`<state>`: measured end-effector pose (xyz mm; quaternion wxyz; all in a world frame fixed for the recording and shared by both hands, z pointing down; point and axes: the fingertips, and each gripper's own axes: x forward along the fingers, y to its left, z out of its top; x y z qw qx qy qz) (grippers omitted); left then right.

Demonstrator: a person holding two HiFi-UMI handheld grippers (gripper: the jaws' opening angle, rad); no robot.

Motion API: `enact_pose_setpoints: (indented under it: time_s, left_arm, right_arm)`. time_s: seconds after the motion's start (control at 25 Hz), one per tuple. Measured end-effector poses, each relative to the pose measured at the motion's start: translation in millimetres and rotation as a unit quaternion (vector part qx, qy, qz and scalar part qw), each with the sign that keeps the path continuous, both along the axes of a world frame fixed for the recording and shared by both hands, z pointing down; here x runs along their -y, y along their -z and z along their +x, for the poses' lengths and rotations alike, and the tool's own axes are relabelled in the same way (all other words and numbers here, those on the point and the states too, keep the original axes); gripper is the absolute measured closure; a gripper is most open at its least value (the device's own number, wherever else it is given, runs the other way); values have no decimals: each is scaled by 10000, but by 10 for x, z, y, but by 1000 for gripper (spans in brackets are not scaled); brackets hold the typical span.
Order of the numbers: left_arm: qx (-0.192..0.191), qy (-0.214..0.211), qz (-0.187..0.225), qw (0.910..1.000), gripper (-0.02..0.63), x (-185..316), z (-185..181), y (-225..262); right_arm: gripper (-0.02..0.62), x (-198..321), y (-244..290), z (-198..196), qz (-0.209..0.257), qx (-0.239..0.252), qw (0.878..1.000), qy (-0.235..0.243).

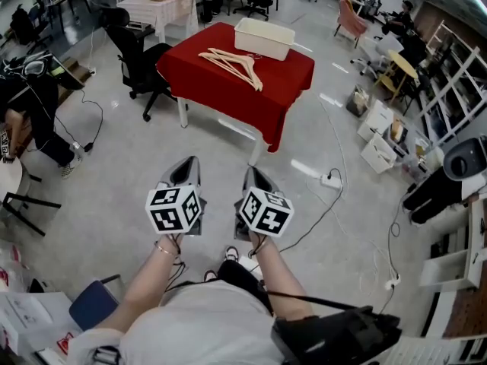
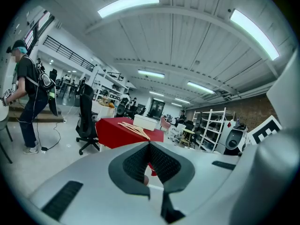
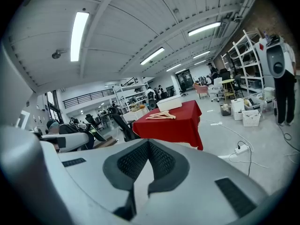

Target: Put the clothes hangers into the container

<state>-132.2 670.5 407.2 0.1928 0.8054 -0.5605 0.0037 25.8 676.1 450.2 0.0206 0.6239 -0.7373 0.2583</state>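
Both tools were well short of the goods. The wooden clothes hangers lay in a loose overlapping pile on the red-clothed desk, far ahead of the left tool and the right tool, with open floor between. The white container stood on the same desk just beside the hangers, toward the far edge; whether it touched them I could not tell. The left tool was clenched, pads meeting at the tip with nothing between them. The right tool was the same, closed and empty. The two were held side by side, near each other, both aimed toward the desk, and in both gripper views the hangers and container showed small above the jaw tips. Each tool carried a cube with black-and-white square markers; they carried patterns only, no letters to read. The hangers sat around the middle of the desk top, clear of its near edge. The grey floor in front of the desk was bare for walking. A white power strip with a trailing cable lay to the right of that path. A black office chair stood at the desk's left side, and boxes sat on the floor further right. Another person stood well off to the left.
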Motion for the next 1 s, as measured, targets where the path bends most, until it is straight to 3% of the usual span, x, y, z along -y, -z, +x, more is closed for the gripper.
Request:
enact_pose_setpoints:
  time_s: [0.68, 1.0]
  left_arm:
    - [-56, 249, -250, 9994, 607, 758, -183, -276]
    - [37, 271, -255, 9993, 607, 1291, -66, -227]
  right_arm:
    - [578, 792, -219, -90, -196, -53, 9998, 71]
    - [579, 1340, -217, 58, -242, 56, 9997, 49]
